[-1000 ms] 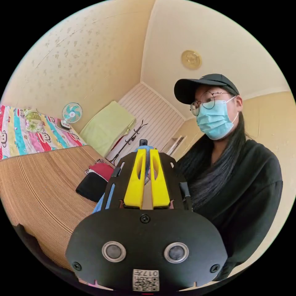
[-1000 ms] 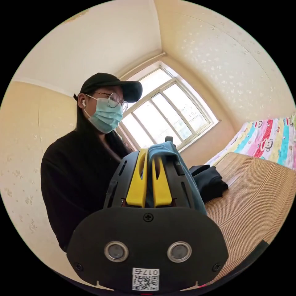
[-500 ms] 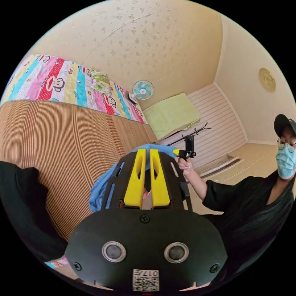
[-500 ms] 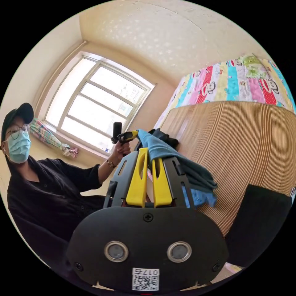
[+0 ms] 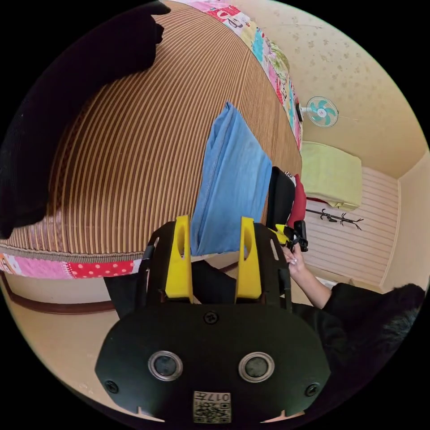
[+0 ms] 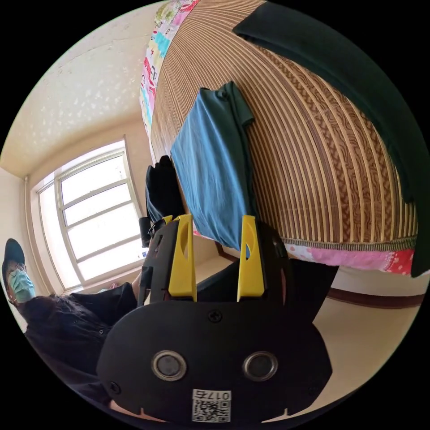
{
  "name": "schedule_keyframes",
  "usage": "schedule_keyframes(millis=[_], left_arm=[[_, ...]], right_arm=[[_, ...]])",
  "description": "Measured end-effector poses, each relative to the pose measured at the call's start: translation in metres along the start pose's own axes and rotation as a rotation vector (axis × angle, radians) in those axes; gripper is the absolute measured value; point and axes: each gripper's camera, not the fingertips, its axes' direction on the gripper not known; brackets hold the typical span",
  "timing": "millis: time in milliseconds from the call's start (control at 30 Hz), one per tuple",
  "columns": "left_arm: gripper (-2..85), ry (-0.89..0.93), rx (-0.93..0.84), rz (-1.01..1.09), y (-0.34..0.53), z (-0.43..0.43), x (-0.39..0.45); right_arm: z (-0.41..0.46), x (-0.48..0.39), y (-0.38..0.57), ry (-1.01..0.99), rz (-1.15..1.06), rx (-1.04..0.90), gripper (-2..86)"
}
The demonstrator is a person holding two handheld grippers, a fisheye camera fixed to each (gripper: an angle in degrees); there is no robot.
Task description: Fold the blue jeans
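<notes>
The jeans (image 5: 233, 179) lie folded into a long blue strip on a striped bamboo mat (image 5: 134, 134) that covers a bed. One end of the strip reaches the mat's near edge and the rest runs away across the mat.

In the left gripper view, the left gripper (image 5: 214, 233) has its yellow jaws spread wide with nothing between them but a view of the jeans' near end; the jaws do not press on the cloth. A dark garment (image 5: 53, 112) lies on the mat well apart from the jeans, toward that view's upper left. On the other side of the jeans, a black item (image 5: 281, 197) and a red one (image 5: 298, 201) sit just beside the strip at the mat's edge. The person's hand (image 5: 293, 260) holds the right gripper (image 5: 289, 235) near that same end of the jeans; from this view I cannot tell how its jaws stand. A small fan (image 5: 322, 111) and a pale green cloth (image 5: 331, 179) show beyond the bed.

In the right gripper view, the right gripper (image 6: 216, 233) also has its jaws wide apart and empty, framing the near end of the jeans (image 6: 215, 170). A dark garment (image 6: 354, 85) lies across the mat (image 6: 313, 156) toward the upper right, and a black bundle (image 6: 162, 188) sits just beside the jeans near a window (image 6: 94, 215). The person (image 6: 67, 309) shows at the lower left.
</notes>
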Motion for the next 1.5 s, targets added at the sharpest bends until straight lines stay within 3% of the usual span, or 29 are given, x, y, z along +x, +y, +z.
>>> schedule_keyframes(millis=[233, 367, 467, 600, 767, 933, 1033, 1133, 1233, 1400, 1500], left_arm=[[8.1, 0.121, -0.201, 0.032, -0.076, 0.081, -0.009], [6.3, 0.218, -0.226, -0.053, -0.069, 0.081, -0.016], [5.6, 0.312, -0.245, 0.090, -0.047, 0.057, 0.007], [5.4, 0.410, -0.090, 0.110, -0.003, -0.026, 0.015], [5.4, 0.435, 0.161, 0.194, 0.035, -0.174, 0.034], [6.2, 0.239, 0.383, 0.235, 0.037, -0.338, 0.047], [9.5, -0.043, 0.466, 0.048, 0.024, -0.384, 0.015], [11.2, -0.140, 0.484, -0.180, 0.028, -0.396, -0.028], [10.7, -0.195, 0.519, -0.243, 0.050, -0.374, -0.045], [6.1, -0.357, 0.456, -0.243, 0.057, -0.274, -0.028], [1.6, -0.376, 0.312, -0.093, 0.032, -0.190, 0.011]], right_arm=[[0.048, 0.001, -0.059, -0.053, 0.002, -0.133, 12.5], [0.040, -0.001, -0.045, -0.221, 0.049, -0.138, 9.7], [0.034, -0.047, -0.019, -0.322, -0.064, -0.186, 7.9], [0.033, -0.146, 0.010, -0.282, -0.236, -0.231, 7.0], [0.062, -0.276, 0.021, -0.418, -0.438, -0.296, 7.0], [0.125, -0.397, 0.003, -0.505, -0.583, -0.319, 7.5], [0.176, -0.422, -0.029, -0.285, -0.477, -0.293, 8.1], [0.185, -0.419, -0.039, -0.113, -0.392, -0.267, 6.3], [0.163, -0.407, -0.027, -0.001, -0.422, -0.277, 2.7], [0.085, -0.327, -0.002, 0.427, -0.280, -0.271, 0.9], [0.027, -0.274, 0.016, 0.497, -0.145, -0.226, 0.6]])
